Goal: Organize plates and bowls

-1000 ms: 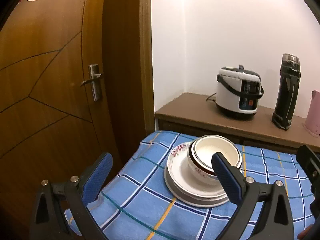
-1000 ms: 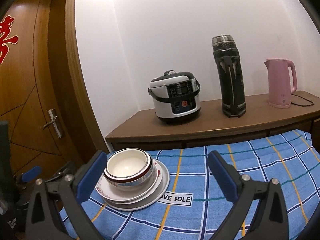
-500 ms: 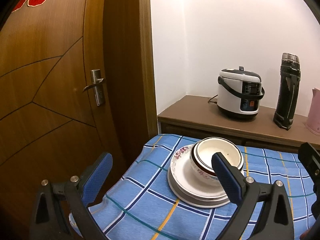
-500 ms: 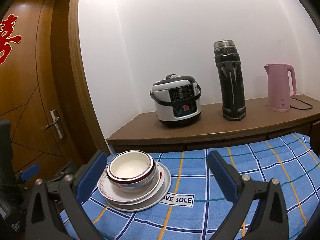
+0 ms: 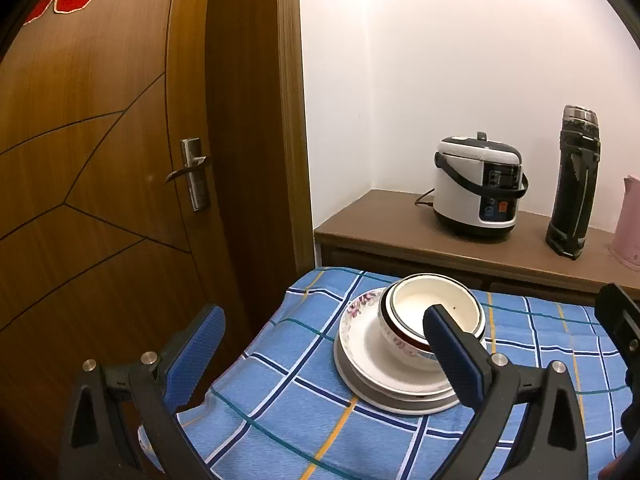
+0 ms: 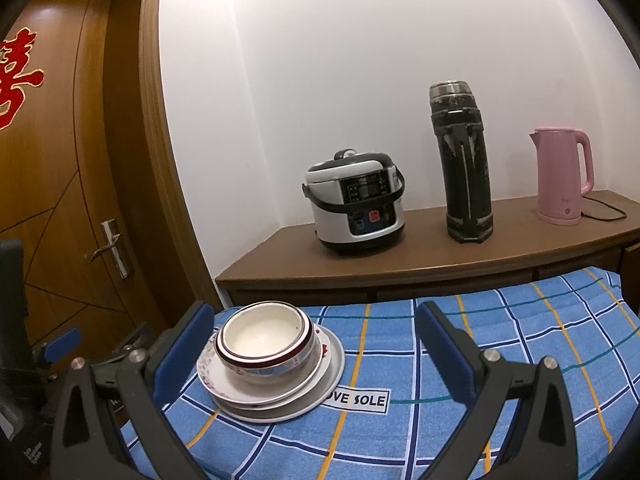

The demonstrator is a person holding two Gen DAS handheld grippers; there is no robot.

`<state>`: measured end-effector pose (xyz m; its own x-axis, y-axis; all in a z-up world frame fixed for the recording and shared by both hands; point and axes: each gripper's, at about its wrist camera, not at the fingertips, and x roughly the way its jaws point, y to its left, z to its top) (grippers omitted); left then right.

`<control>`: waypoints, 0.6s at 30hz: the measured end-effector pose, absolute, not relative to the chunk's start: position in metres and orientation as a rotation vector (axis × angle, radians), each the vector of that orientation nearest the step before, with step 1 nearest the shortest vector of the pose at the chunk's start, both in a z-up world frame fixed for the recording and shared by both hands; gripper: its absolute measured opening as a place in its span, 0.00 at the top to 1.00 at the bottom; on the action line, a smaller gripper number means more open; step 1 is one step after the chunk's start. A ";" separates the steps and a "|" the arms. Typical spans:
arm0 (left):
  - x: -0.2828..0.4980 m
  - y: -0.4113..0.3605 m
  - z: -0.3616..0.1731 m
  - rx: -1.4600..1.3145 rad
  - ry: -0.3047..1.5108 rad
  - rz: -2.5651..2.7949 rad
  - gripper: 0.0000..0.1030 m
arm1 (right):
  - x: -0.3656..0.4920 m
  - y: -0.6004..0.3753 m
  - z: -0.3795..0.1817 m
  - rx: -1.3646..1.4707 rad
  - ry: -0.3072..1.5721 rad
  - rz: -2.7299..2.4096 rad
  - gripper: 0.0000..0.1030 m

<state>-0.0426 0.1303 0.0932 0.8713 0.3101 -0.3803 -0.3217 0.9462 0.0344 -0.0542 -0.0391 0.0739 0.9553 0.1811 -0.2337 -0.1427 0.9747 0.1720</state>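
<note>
Glossy ceramic bowl [image 6: 266,344] on woven checked cloth [image 6: 500,344]; wooden door [image 5: 100,160]

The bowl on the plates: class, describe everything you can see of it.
The bowl is round, glossy, ceramic-looking: plain white inside, a dark red band under the rim, small reddish flowers on its outer wall. It looks empty and stands upright on the top plate of a stack on the blue checked cloth. Neither tool touches it.

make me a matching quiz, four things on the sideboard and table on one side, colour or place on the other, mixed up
Things:
1. kettle
2. flask
3. rice cooker
4. bowl

Descriptions:
A. white body, black handle
B. stacked on the plates
C. pink
D. tall, black, worn

Pairs: 1-C, 2-D, 3-A, 4-B
</note>
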 end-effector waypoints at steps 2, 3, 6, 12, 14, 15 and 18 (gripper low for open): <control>-0.043 0.130 0.093 -0.031 0.393 0.330 0.02 | -0.054 -0.039 0.074 0.159 0.249 0.164 0.00; -0.043 0.130 0.093 -0.031 0.394 0.330 0.02 | -0.054 -0.040 0.074 0.160 0.249 0.164 0.00; -0.043 0.129 0.093 -0.035 0.400 0.330 0.02 | -0.054 -0.040 0.074 0.161 0.249 0.163 0.00; -0.043 0.126 0.095 -0.034 0.401 0.325 0.02 | -0.054 -0.041 0.073 0.163 0.250 0.165 0.00; -0.042 0.126 0.094 -0.035 0.404 0.322 0.02 | -0.054 -0.041 0.073 0.162 0.251 0.163 0.00; -0.042 0.126 0.094 -0.034 0.404 0.322 0.02 | -0.054 -0.042 0.073 0.162 0.252 0.162 0.00; -0.041 0.125 0.094 -0.035 0.404 0.321 0.02 | -0.055 -0.043 0.073 0.166 0.253 0.160 0.00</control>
